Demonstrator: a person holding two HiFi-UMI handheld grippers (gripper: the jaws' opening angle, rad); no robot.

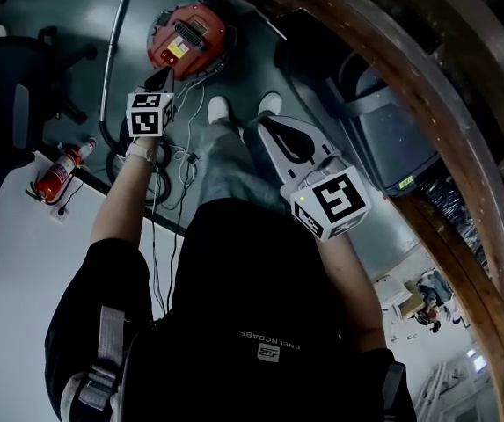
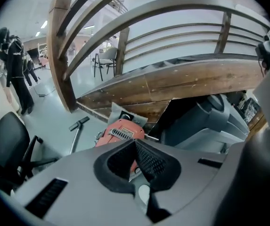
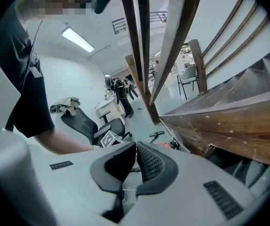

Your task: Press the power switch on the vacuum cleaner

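Vacuum cleaner (image 1: 188, 35) upper left, left gripper (image 1: 158, 81) pointing at it.
That claw and right gripper (image 1: 267, 123) closed, empty; rigid shell, likely poke its top.

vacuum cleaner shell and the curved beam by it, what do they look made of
Vacuum cleaner: probably moulded plastic, red and semi-glossy, going by its smooth rounded shell and ribbed grille.
Curved beam: wood, brown with a worn matte finish. Grain streaks and pale scuffs show.

Print on the black shirt (image 1: 269, 334) blurred; vacuum cleaner (image 1: 187, 35) label illegible.
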